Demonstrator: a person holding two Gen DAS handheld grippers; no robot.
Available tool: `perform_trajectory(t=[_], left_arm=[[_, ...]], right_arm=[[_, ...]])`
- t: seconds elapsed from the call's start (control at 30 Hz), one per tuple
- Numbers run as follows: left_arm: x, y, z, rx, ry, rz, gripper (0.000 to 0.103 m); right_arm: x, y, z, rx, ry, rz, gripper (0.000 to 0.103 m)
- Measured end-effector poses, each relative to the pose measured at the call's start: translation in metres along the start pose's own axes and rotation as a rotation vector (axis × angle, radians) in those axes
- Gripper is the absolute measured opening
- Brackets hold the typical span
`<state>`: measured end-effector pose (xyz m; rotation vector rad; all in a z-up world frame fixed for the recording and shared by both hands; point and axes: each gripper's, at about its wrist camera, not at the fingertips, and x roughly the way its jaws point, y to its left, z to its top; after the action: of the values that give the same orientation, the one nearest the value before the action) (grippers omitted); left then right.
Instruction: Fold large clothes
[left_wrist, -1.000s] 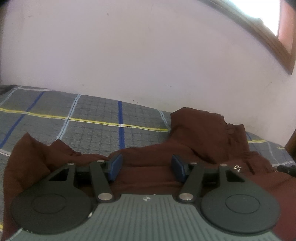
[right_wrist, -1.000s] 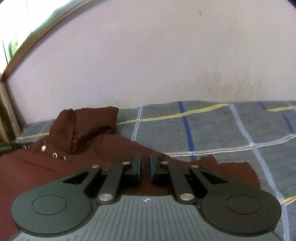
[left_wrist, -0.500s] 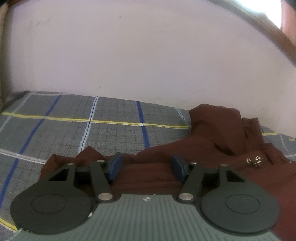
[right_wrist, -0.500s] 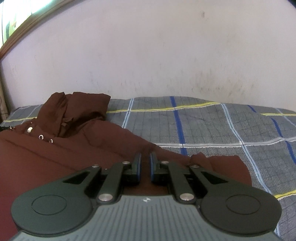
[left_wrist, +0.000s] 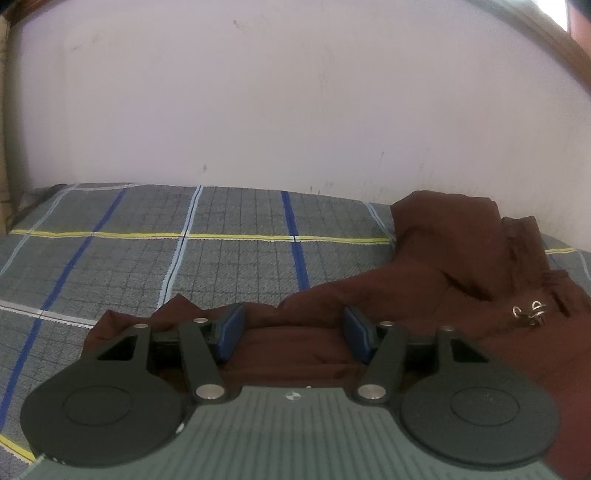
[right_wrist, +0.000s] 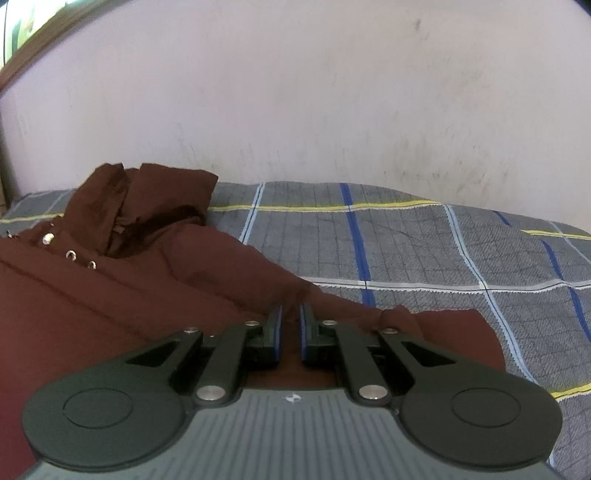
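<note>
A dark brown hooded jacket (left_wrist: 436, 280) lies spread on the bed, its hood bunched near the wall. It also shows in the right wrist view (right_wrist: 122, 280), with metal eyelets along its front. My left gripper (left_wrist: 291, 334) is open, its blue pads (left_wrist: 229, 332) wide apart over the jacket's left sleeve. My right gripper (right_wrist: 290, 332) is shut with a narrow slit between the pads, over the right sleeve (right_wrist: 436, 328); a ridge of fabric rises at its tips, but I cannot tell whether it is pinched.
The bed is covered by a grey plaid sheet (left_wrist: 147, 258) with blue, white and yellow stripes, also seen in the right wrist view (right_wrist: 424, 243). A pale wall (left_wrist: 258, 110) stands right behind the bed. A wooden window frame (left_wrist: 569, 44) is at upper right.
Both views have shifted: the jacket's hood has slid outward in each view. The left jaws stay open and the right jaws stay shut.
</note>
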<state>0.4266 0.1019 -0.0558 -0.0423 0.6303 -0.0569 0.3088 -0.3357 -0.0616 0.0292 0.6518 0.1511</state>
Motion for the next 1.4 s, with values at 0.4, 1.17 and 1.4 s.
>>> perform_trajectory(t=[0.4,1.17,1.4], left_arm=[[0.004,0.0,0.001,-0.01,0.027,-0.006,0.062],[-0.132,0.143,-0.053,-0.272,0.145,-0.394,0.1],[-0.122,0.162,-0.102,-0.455,0.161,-0.678,0.099]], right_arm=[[0.003,-0.001,0.001,0.002,0.0,-0.005,0.006],[-0.008,0.001,0.001,-0.008,-0.054,-0.024,0.009],[-0.009,0.003,0.001,-0.016,-0.056,-0.033,0.009]])
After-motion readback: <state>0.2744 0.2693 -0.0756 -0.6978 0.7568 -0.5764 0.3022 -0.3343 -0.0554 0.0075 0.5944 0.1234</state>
